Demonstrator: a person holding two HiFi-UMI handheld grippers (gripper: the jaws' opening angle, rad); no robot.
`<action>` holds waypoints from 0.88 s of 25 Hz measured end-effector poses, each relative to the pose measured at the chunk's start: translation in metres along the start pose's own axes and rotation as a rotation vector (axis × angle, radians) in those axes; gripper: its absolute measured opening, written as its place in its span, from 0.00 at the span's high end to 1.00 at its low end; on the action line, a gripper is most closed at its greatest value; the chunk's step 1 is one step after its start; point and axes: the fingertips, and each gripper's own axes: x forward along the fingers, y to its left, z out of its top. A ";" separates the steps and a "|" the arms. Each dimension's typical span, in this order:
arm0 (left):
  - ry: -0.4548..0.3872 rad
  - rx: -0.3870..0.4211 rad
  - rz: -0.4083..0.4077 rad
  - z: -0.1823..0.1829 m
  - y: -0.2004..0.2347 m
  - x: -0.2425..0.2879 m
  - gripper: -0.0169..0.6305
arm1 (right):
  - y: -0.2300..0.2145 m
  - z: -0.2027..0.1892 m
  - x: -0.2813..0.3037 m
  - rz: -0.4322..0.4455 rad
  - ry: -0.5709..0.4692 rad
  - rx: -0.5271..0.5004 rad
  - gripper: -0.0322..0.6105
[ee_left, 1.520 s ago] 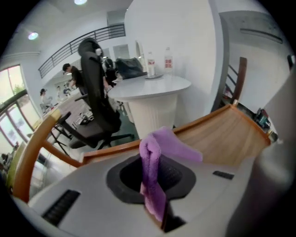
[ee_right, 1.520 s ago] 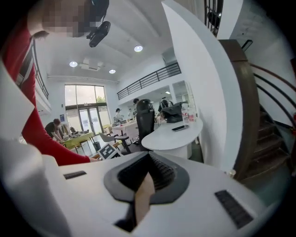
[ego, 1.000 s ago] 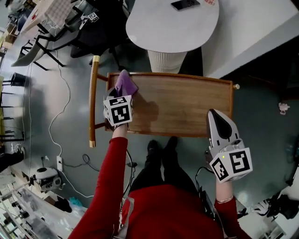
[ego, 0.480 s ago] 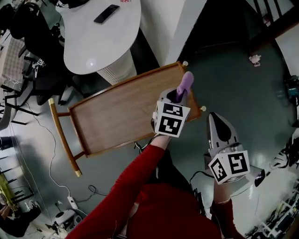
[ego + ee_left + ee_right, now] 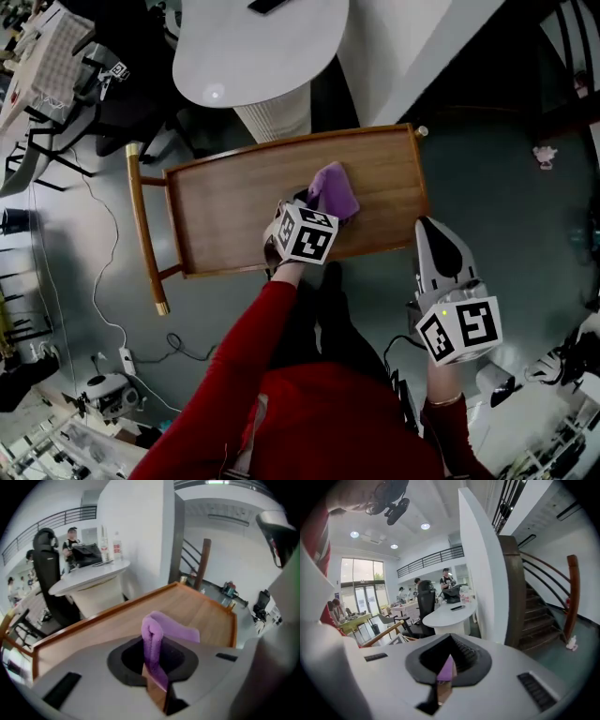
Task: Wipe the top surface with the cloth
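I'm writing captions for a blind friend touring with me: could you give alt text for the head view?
Seen from above, a person in red sleeves holds a purple cloth on a wooden top with the left hand-held gripper. The right hand-held gripper hangs beside the top's right end, over the floor. A white round table stands beyond.

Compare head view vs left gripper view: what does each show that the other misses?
Head view only: the right gripper held off the cart's right end over the floor, the person's red sleeve, the cart's handle, and a cable on the floor.

Left gripper view only: the left gripper with its jaws shut on the purple cloth, bottles on the white table, and a person standing behind it.

Both: the left gripper, the purple cloth lying on the wooden top, and the white table.
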 end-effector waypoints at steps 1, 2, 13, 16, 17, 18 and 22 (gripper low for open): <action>0.015 -0.021 0.055 -0.014 0.028 -0.010 0.90 | 0.009 0.003 0.012 0.040 0.003 -0.009 0.94; 0.031 -0.044 0.108 -0.029 0.055 -0.021 0.90 | 0.019 0.005 0.025 0.077 0.007 -0.018 0.94; 0.139 -0.293 0.429 -0.152 0.205 -0.112 0.90 | 0.117 -0.003 0.095 0.321 0.080 -0.078 0.94; 0.125 -0.303 0.463 -0.158 0.212 -0.126 0.90 | 0.122 -0.015 0.089 0.294 0.108 -0.073 0.94; 0.105 -0.303 0.471 -0.157 0.213 -0.134 0.90 | 0.121 -0.022 0.085 0.276 0.121 -0.071 0.94; 0.073 -0.300 0.471 -0.150 0.212 -0.142 0.90 | 0.118 -0.028 0.081 0.254 0.132 -0.068 0.94; -0.110 -0.198 0.372 -0.076 0.173 -0.165 0.90 | 0.089 -0.048 0.047 0.105 0.153 -0.017 0.94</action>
